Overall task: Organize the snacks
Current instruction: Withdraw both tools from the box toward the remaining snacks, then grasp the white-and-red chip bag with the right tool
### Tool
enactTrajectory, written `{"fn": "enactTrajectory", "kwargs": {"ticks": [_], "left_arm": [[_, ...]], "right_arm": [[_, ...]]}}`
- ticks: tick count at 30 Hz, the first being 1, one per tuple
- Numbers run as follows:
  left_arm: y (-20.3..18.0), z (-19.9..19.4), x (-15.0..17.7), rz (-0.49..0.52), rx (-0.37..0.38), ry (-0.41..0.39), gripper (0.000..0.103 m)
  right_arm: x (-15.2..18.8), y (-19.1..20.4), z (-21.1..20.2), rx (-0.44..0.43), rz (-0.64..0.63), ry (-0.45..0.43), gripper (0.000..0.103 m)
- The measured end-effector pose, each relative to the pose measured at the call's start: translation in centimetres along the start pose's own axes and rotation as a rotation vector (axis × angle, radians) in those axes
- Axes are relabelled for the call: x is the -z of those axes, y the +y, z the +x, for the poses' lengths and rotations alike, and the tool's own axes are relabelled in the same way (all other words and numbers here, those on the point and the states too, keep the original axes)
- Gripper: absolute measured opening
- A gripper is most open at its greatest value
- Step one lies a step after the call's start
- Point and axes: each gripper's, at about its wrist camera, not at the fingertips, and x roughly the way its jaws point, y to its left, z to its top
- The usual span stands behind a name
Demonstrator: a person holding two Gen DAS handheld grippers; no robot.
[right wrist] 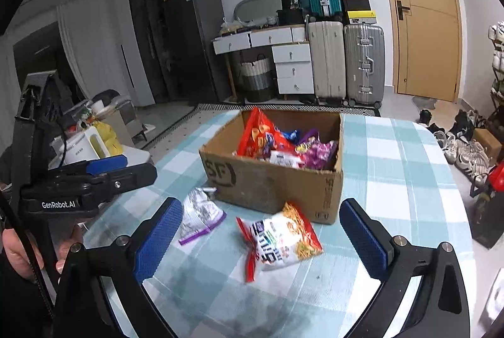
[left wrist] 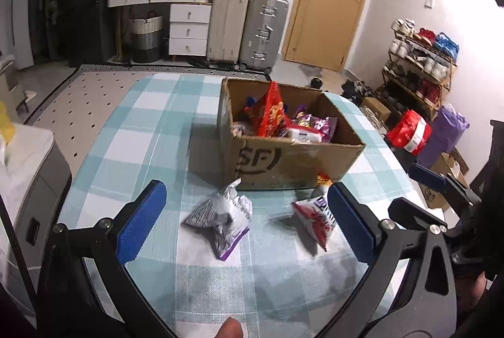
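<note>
A cardboard SF box holds several snack bags on the checked table. In front of it lie a silver and purple snack bag and a red and white snack bag. My left gripper is open and empty, above the table, with the silver bag between its fingers. My right gripper is open and empty, with the red and white bag between its fingers. The right gripper's fingers show at the right edge of the left wrist view. The left gripper shows at the left of the right wrist view.
The table with the blue checked cloth has its edge close on the right. A low white unit stands at the left. Suitcases, drawers, a door and a shoe rack are behind.
</note>
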Motion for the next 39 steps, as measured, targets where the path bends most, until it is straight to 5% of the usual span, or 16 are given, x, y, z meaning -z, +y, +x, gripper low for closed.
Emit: {"fn": "enactTrajectory", "kwargs": {"ticks": [21, 39], "left_arm": [[1.2, 6.3, 5.7, 0.009, -0.044, 0.126, 0.102], [2.2, 9.3, 6.5, -0.011, -0.038, 0.182, 0.102]], "right_arm": [[4.1, -1.3, 5.2, -0.003, 0.053, 0.111, 0.102], [4.5, -3.2, 12.6, -0.024, 0.063, 0.219, 0.102]]}}
